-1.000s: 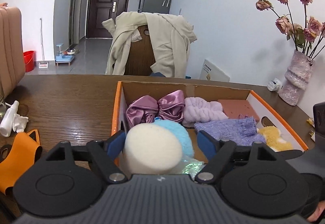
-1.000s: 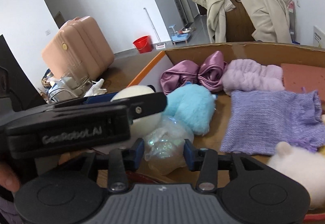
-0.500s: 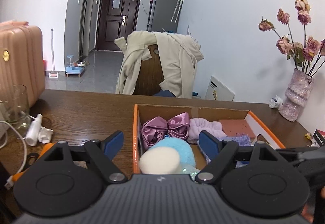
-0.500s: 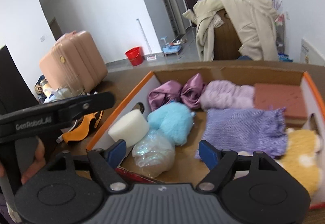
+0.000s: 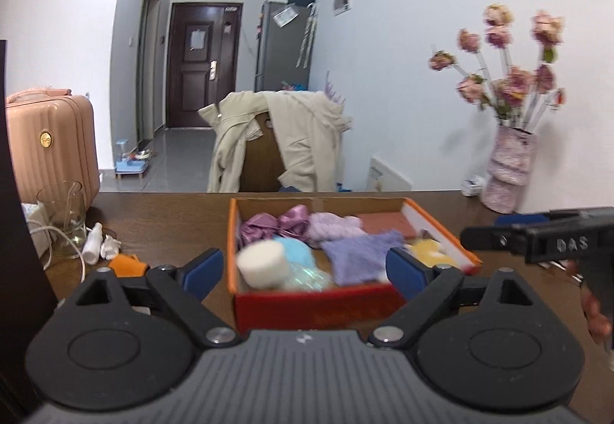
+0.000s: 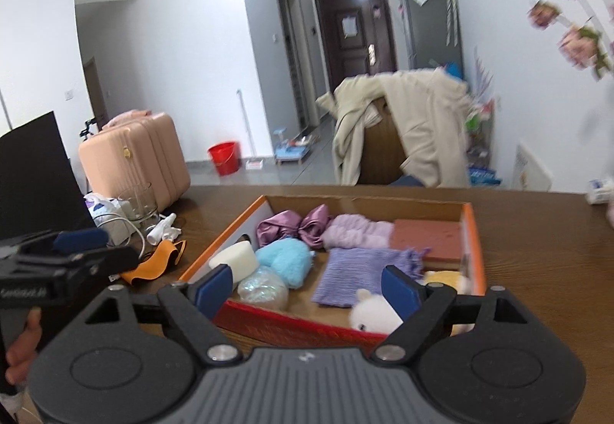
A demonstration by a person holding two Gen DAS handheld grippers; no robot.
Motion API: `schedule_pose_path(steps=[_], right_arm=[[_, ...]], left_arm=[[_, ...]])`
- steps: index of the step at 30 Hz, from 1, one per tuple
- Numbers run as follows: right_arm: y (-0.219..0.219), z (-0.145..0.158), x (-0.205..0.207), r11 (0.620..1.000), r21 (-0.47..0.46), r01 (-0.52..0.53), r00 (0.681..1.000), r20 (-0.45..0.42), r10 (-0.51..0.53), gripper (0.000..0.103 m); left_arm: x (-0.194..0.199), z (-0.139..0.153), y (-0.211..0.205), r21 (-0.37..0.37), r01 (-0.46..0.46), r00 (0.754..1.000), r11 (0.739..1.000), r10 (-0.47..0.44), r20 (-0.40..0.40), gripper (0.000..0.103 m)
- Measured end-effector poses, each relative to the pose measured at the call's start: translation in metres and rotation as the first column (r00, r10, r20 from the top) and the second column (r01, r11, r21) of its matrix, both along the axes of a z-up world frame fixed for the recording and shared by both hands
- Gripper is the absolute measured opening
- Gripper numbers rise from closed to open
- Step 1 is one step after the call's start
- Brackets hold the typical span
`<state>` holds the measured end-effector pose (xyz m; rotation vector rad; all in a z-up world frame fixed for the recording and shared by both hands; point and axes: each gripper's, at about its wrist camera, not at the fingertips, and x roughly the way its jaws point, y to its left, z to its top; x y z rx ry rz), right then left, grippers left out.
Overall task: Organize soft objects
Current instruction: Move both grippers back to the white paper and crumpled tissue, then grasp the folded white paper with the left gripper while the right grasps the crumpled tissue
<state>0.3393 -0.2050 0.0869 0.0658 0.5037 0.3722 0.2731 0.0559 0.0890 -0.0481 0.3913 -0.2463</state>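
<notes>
Across the table, box lies widthwise (fingers spread).

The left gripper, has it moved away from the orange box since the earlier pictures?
Yes. The left gripper has pulled back and up from the orange box, leaving the white sponge inside; its jaws have just been opening, nothing between them.

Pink suitcase on the floor past the wooden table; on the table, a glass beaker, a small white bottle, a blurred vase of dried roses; beige coat over a chair; red bucket, perhaps plastic
</notes>
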Motion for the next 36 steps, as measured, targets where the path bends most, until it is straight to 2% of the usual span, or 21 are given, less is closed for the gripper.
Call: schedule_pose_path(steps=[4,9,16,21,25,27,31,36], right_arm=[[-0.013,-0.004,-0.050,0.999,-0.013,0.034,0.998,0.051,-0.033,0.087],[-0.025,-0.019,-0.115,0.999,-0.005,0.052,0.993,0.109,-0.051,0.090],[-0.042,-0.056,-0.176,0.996,0.083,0.043,0.998,0.048,-0.047,0.090],[-0.044,-0.070,-0.189,0.998,0.054,0.040,0.999,0.015,-0.040,0.089],[-0.042,-0.078,-0.186,0.998,0.047,0.046,0.999,0.006,-0.047,0.086],[-0.040,-0.084,-0.177,0.998,0.036,0.053,0.999,-0.011,-0.053,0.084],[-0.037,-0.100,-0.157,0.998,0.012,0.067,0.996,-0.059,-0.067,0.072],[-0.031,-0.114,-0.136,0.999,0.011,0.041,0.996,-0.081,-0.040,0.059]], left_arm=[[-0.058,-0.008,-0.014,-0.010,0.047,0.998,0.999,-0.047,0.035,0.097],[-0.115,-0.026,-0.034,-0.014,0.063,0.997,0.998,-0.062,0.056,0.098],[-0.152,-0.055,-0.047,0.014,0.081,0.997,0.997,-0.082,0.010,0.099],[-0.145,-0.064,-0.052,0.010,0.091,0.996,0.996,-0.090,-0.025,0.098],[-0.123,-0.075,-0.062,-0.009,0.109,0.991,0.994,-0.109,-0.074,0.097],[-0.105,-0.083,-0.072,-0.005,0.115,0.988,0.993,-0.115,-0.101,0.092],[-0.071,-0.100,-0.083,-0.017,0.106,0.982,0.994,-0.107,-0.152,0.077],[-0.037,-0.120,-0.089,-0.055,0.118,0.966,0.991,-0.127,-0.223,0.068]])
